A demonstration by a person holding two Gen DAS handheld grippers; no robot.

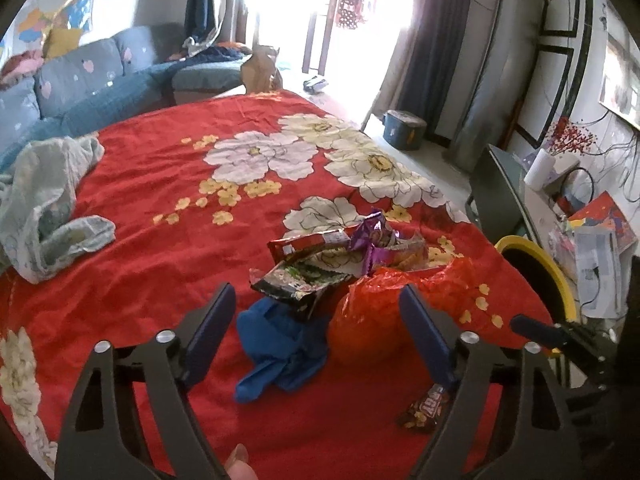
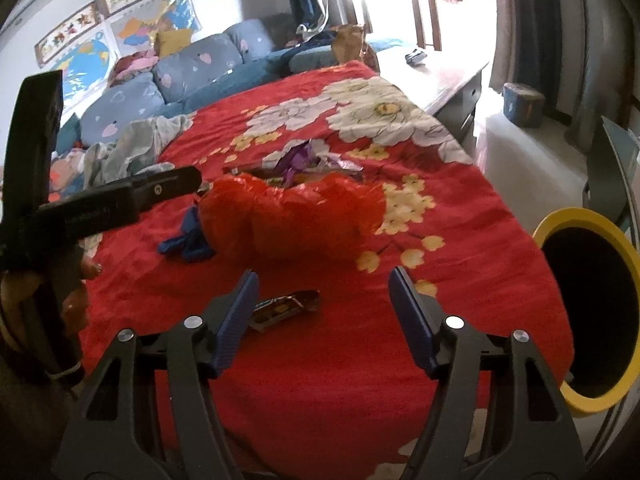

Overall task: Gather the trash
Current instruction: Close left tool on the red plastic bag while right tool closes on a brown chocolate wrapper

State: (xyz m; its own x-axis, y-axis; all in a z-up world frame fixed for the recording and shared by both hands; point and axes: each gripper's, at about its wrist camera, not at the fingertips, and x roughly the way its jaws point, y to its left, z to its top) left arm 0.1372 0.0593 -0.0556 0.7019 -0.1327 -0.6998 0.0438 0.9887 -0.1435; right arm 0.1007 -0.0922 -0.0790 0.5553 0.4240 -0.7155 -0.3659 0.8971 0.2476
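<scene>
Left gripper (image 1: 316, 300) hovering low over the red floral bedspread (image 1: 160, 184), jaws spread wide and gripping nothing, framing a crumpled blue cloth-like item (image 1: 280, 344) and a crinkled orange-red plastic bag (image 1: 376, 312). Right gripper (image 2: 322, 284) hovering likewise, jaws spread wide and gripping nothing, pointing at a flattened brown snack wrapper (image 2: 286, 306) lying just beside its left finger.

Lying beyond the orange-red plastic bag: a pile of torn foil snack packets, red, green and purple (image 1: 332, 256). Standing off the bed's right edge: a black round bin with a yellow rim (image 2: 556, 224). Resting at the bedspread's far left: a bundled pale blue-grey garment (image 1: 52, 204). Backing the room: a blue patterned sofa (image 1: 92, 76), dark curtains and a glaring bright doorway.

Showing in the right wrist view only: the left gripper's black body from the side (image 2: 132, 196), with the holding hand (image 2: 76, 292) wrapping its handle, plus wall maps (image 2: 132, 28) above the sofa. Showing in the left wrist view only: a cluttered side table with a white paper roll (image 1: 538, 168), and a fingertip at the bottom edge.
</scene>
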